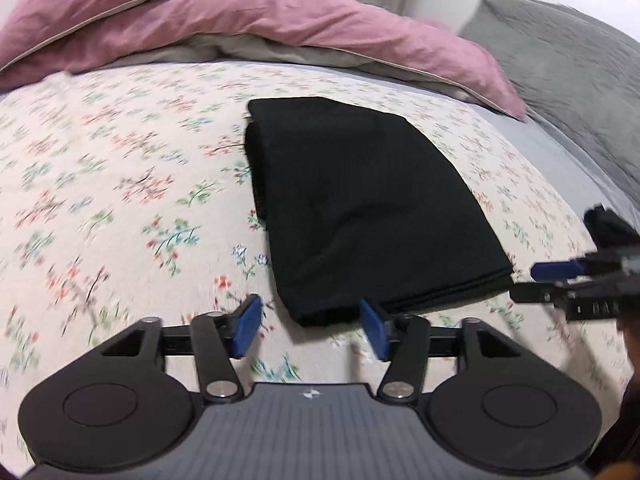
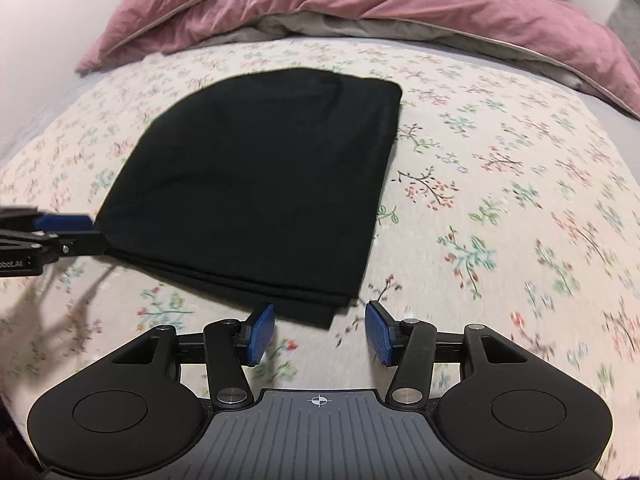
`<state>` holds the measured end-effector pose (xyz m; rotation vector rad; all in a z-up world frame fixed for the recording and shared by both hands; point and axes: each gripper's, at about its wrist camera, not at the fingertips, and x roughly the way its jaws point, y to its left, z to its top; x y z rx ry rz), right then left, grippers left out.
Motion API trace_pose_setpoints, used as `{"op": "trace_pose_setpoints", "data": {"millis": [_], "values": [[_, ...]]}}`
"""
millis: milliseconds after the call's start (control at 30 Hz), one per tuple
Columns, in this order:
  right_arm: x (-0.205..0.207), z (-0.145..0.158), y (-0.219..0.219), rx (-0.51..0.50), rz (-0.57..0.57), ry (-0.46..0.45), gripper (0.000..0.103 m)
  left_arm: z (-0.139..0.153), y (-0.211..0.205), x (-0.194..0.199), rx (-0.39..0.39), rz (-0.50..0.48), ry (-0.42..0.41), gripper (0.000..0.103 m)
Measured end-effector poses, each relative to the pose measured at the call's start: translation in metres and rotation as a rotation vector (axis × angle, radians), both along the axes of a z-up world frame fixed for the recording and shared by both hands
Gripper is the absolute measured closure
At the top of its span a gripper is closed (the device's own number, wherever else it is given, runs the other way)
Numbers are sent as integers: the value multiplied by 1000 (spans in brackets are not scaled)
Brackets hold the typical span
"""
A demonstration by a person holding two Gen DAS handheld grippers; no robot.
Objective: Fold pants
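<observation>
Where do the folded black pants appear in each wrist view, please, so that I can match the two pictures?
Left wrist view: the folded black pants lie centre, slightly right, their near edge just beyond the open left hand-held gripper.
Right wrist view: the pants lie centre-left, their near corner between the open right hand-held gripper fingers.
Shared landmark: the pink duvet across the top, beyond the pants.

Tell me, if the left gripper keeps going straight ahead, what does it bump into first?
Probably the folded black pants. The open left gripper points at their near corner, which lies just ahead on the flowery bedspread. Height above the bed is unclear.
</observation>
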<state>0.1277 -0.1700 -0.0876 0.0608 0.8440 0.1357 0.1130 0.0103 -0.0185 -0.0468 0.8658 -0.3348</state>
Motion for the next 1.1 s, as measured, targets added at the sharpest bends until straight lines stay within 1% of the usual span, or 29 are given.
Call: {"op": "trace_pose_setpoints", "data": {"millis": [33,67,100,167,200,267,400,467,533,600,667,733,800,933,1100], "values": [[-5,4,3,-1,-5,-17,46,4,-3,-3,5,23,8,10],[-11,8,6,-8,-11,-36,40,7,-5,-8,8,40,13,9],[-14,12,7,-15,-15,-51,37,10,-8,-12,16,56,20,6],[-21,19,11,-24,-25,-73,35,14,-15,-19,51,88,32,2],[-23,22,13,-25,-34,-81,32,17,-20,-21,71,98,29,0],[-26,28,14,-36,-66,-97,25,22,-28,-26,96,123,24,0],[-28,35,15,-49,-130,-119,16,35,-34,-35,88,164,28,0],[-30,35,14,-58,-163,-117,15,36,-37,-33,94,186,35,0],[-30,35,14,-65,-185,-113,14,36,-40,-32,113,207,46,0],[-32,35,13,-61,-199,-108,11,35,-43,-32,133,224,55,0],[-32,34,12,-52,-217,-104,9,33,-47,-32,161,226,65,0],[-32,32,11,-51,-235,-92,9,31,-51,-31,198,232,61,0],[-32,31,10,-57,-251,-74,6,31,-54,-33,219,239,51,0],[-36,33,9,-71,-265,-83,5,33,-57,-36,206,246,43,0],[-39,34,6,-75,-272,-88,4,35,-65,-39,216,243,26,0]]}}
